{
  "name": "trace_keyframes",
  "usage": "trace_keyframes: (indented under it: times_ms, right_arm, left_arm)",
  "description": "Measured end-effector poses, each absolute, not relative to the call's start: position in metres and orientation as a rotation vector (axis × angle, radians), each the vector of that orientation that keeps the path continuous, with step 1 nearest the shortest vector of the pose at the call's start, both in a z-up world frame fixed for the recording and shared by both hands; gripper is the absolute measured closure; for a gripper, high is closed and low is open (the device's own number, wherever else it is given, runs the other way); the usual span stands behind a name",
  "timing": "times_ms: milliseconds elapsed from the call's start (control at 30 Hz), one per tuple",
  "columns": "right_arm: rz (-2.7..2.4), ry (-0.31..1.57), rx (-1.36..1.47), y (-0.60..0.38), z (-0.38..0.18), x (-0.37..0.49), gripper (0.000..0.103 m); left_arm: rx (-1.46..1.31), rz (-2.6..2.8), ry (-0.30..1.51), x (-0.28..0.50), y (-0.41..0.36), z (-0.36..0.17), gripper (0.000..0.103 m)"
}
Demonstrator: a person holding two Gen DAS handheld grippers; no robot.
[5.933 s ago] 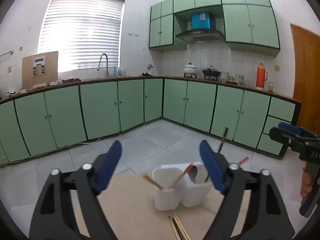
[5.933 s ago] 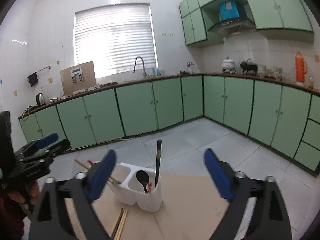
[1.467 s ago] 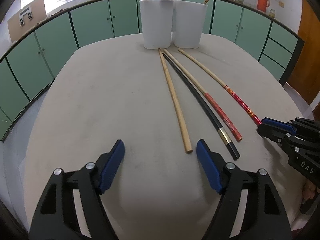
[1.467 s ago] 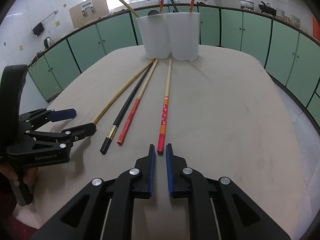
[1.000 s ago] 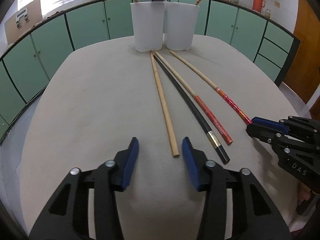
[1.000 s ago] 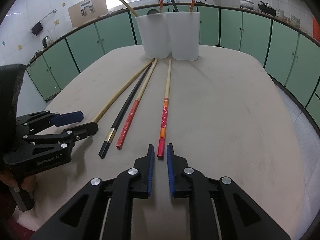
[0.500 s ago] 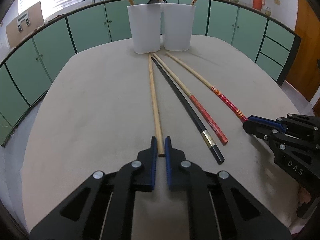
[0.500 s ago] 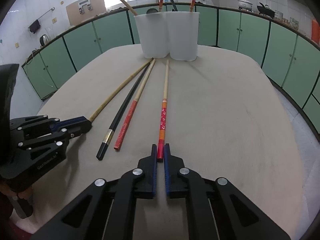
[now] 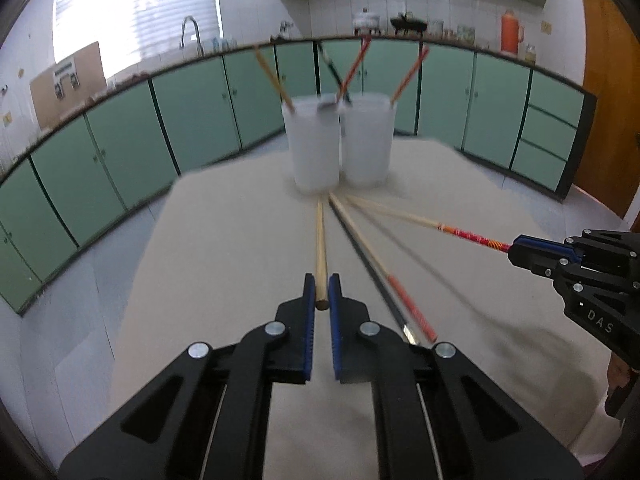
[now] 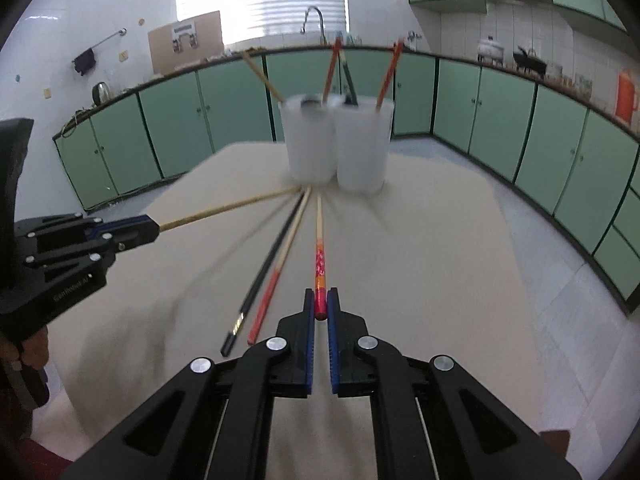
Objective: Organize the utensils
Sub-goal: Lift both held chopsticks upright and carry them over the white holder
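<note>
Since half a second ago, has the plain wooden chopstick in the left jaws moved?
Yes. The plain wooden chopstick has lifted at its near end with the left gripper, away from the black chopstick lying on the table.

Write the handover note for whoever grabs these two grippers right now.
Left gripper: shut on the plain wooden chopstick, near end raised.
Right gripper: shut on the red patterned chopstick, near end raised.
On the table: black chopstick and red-tipped chopstick, side by side.
White holder: already holds four chopsticks and a spoon.
Left: put both held chopsticks into the holder, then the two lying ones.
</note>
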State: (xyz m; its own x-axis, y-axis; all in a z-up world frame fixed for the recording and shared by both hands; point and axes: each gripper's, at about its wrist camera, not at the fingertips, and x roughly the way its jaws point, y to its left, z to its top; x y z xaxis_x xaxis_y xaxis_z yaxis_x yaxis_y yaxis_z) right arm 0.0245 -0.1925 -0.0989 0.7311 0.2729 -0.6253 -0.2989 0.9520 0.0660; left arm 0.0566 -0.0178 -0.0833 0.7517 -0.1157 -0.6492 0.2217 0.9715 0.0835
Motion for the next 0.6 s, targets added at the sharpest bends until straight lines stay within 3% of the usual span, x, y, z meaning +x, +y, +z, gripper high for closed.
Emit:
trace_keyframes:
  times_ms: [267,600]
  right_arm:
    - [0.340,0.575,-0.044,-0.205,-0.043,0.031,0.097]
    - [0.406,0.538,-0.040,-0.215,0.005,0.054,0.097]
  left_arm:
    - [0.157,-0.205,0.555,0.054,-0.019,-0.022,0.097]
    - [0.135,-0.262,0.502,0.062,-0.018,0.014,0.097]
